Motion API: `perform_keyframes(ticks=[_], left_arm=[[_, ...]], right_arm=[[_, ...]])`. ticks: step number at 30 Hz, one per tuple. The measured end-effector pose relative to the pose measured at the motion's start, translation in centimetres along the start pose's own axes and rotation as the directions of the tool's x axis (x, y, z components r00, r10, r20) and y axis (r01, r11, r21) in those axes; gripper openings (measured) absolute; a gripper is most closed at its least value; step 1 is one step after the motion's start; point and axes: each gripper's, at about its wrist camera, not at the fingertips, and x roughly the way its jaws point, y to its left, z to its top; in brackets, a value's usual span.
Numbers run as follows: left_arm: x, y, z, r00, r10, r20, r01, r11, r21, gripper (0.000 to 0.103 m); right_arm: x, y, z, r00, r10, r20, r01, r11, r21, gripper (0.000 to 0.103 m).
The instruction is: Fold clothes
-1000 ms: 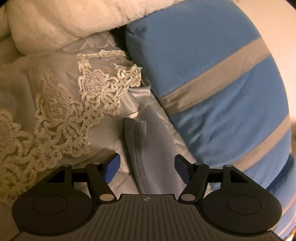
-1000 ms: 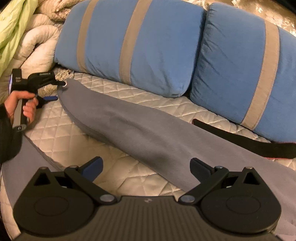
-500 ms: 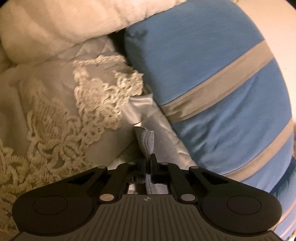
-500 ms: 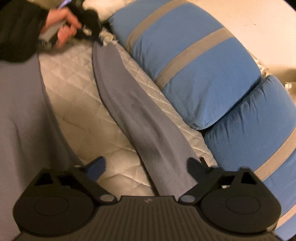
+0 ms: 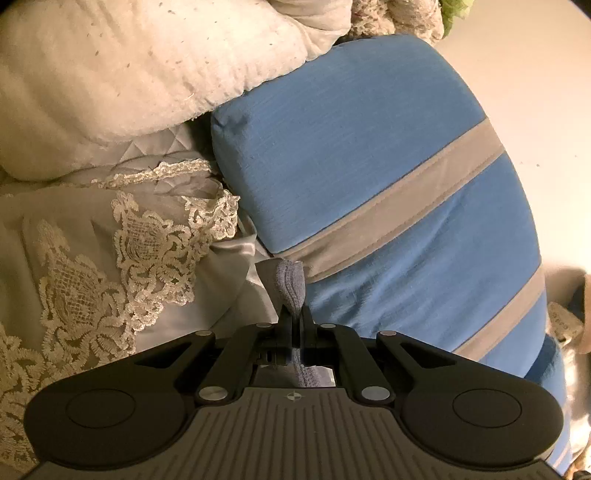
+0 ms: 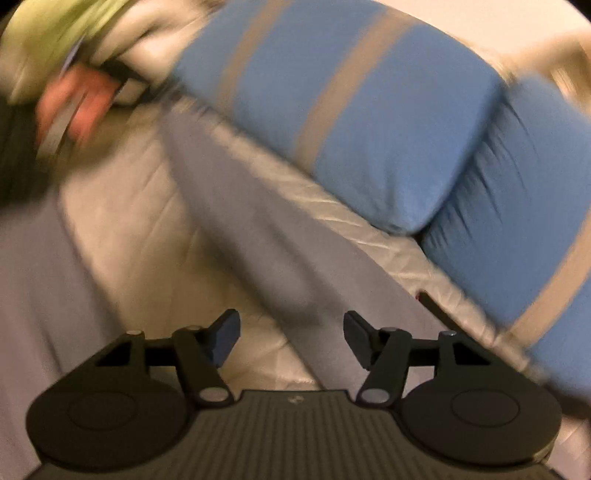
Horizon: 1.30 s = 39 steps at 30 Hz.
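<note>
A grey garment (image 6: 258,236) lies stretched across the quilted bed, one long leg running from upper left toward the lower right. My left gripper (image 5: 294,317) is shut on the grey hem end (image 5: 290,286), which sticks up between the closed fingers, lifted near the blue pillow. My right gripper (image 6: 291,334) is open and empty, its jaws either side of the grey leg, just above it. The right wrist view is motion-blurred. The person's hand with the left gripper (image 6: 74,107) shows at the upper left there.
Two blue pillows with tan stripes (image 6: 354,110) (image 5: 388,192) line the far side of the bed. A lace-trimmed cream cover (image 5: 110,258) and a white fluffy blanket (image 5: 129,66) lie left of the pillow. A green cloth (image 6: 55,33) sits at the far left. A black strap (image 6: 439,306) lies near the pillows.
My left gripper closed on the grey hem end and has lifted it slightly. My right gripper has swung along the grey leg and narrowed its opening; its view is now blurred.
</note>
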Motion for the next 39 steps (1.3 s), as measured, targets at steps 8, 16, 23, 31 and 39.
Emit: perform_keyframes(ticks=[8, 16, 23, 31, 39], left_arm=[[0.5, 0.6, -0.2, 0.999, 0.040, -0.017, -0.040, 0.999, 0.012, 0.003], [0.7, 0.6, -0.4, 0.998, 0.050, -0.024, -0.049, 0.999, 0.021, 0.003], [0.9, 0.5, -0.5, 0.998, 0.060, -0.030, -0.059, 0.998, 0.035, 0.003], [1.2, 0.5, -0.6, 0.997, 0.073, -0.035, -0.072, 0.997, 0.034, 0.003], [1.2, 0.5, -0.8, 0.996, 0.082, -0.035, -0.081, 0.996, 0.028, 0.003]], right_arm=[[4.3, -8.0, -1.7, 0.990, -0.010, -0.142, 0.050, 0.958, 0.284, 0.048], [5.2, -9.2, -0.6, 0.989, -0.089, -0.122, 0.121, 0.950, 0.287, 0.001], [7.6, -9.0, 0.0, 0.977, -0.194, -0.093, 0.207, 0.966, 0.155, 0.001], [6.5, -8.2, 0.5, 0.979, -0.185, -0.079, 0.192, 0.978, 0.081, 0.041], [-1.2, -0.6, -2.3, 0.995, -0.101, -0.016, 0.095, 0.970, -0.225, 0.050]])
